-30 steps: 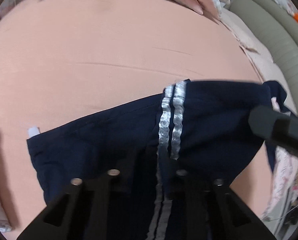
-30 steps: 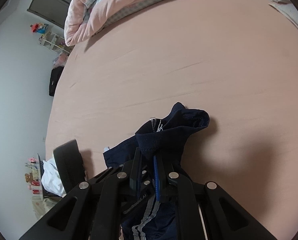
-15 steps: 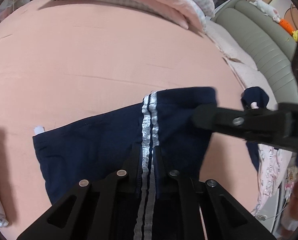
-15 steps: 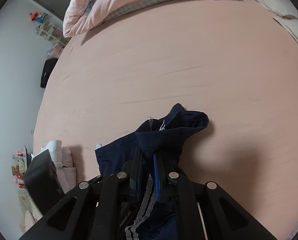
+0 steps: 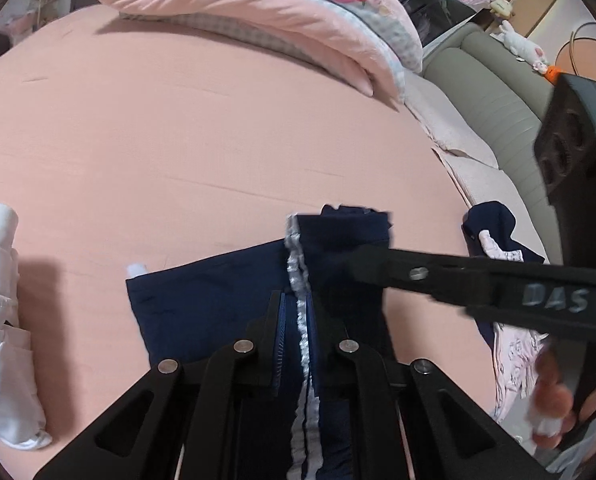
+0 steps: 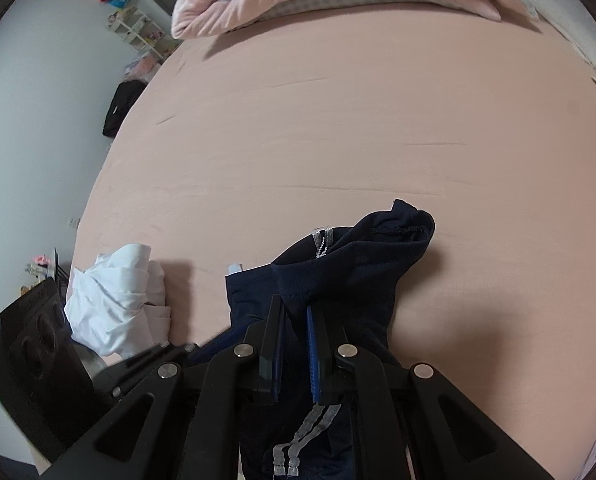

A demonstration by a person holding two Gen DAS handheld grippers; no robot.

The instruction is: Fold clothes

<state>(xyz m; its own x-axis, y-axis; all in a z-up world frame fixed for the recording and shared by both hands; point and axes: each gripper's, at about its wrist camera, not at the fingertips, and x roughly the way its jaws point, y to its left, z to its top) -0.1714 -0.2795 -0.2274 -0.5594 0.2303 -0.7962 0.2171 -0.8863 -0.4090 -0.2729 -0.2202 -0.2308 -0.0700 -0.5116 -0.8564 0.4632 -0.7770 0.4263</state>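
The bed (image 5: pixel 169 128), under its peach sheet, fills both views, with a rolled pink quilt (image 5: pixel 281 12) at its far end. On the near part lie the navy shorts (image 5: pixel 201 296) I am folding, partly doubled: one half rests flat on the sheet, the other is lifted off it. My left hand-held gripper (image 5: pixel 293 312) is clenched on the cloth at the silver side stripe (image 5: pixel 295 264), and my right hand-held gripper (image 6: pixel 295 320) is clenched on a bunched fold of the same shorts. I judge the fold begun but unfinished; the raised half has yet to be laid down and smoothed. A white garment (image 6: pixel 113 300) lies crumpled near the shorts, and whether it awaits folding I cannot say.

The left view alone shows the grey sofa (image 5: pixel 494 92) beside the bed and another dark garment (image 5: pixel 494 224) at the bed's edge. The right view alone shows the shorts' open hem (image 6: pixel 402 232) and the wall shelf (image 6: pixel 137 28).
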